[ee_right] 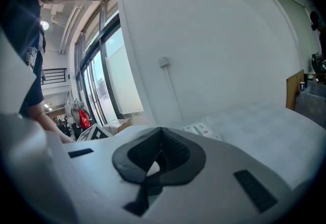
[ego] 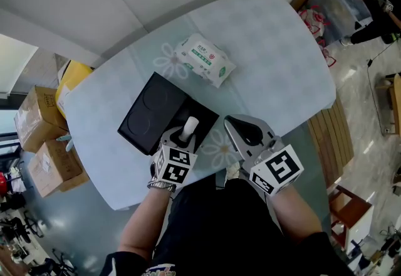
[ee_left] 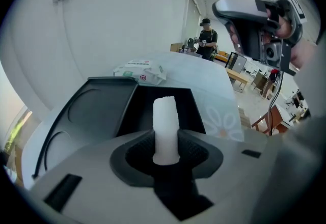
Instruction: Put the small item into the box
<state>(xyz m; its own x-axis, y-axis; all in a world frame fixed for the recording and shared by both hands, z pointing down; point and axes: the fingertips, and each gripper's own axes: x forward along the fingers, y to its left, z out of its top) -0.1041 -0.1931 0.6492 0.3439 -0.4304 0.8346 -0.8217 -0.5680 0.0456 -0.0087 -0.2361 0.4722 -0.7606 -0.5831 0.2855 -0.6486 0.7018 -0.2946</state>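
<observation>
Jaws of our left gripper [ego: 186, 135] are closed on the item [ego: 190, 125], a small white cylinder that stands upright between the dark pads, its upper part rising clear of them. We hold it at the near edge of the box [ego: 205, 113], which lies open on the table [ego: 269, 49]. In the left gripper view the black compartment shows right behind the cylinder. The lid [ego: 150, 111], with two round recesses, lies flat on the box's left side, joined to it.

Our right gripper [ego: 238, 127] is just to the right of the box, above the flowered cloth, its jaws pressed together with nothing between them. It is close to the left gripper but apart from it.

Beyond the box, near the lid's far corner, lies a white and green pack [ego: 203, 58]. Cartons [ego: 37, 118] stand on the floor left of the table.
</observation>
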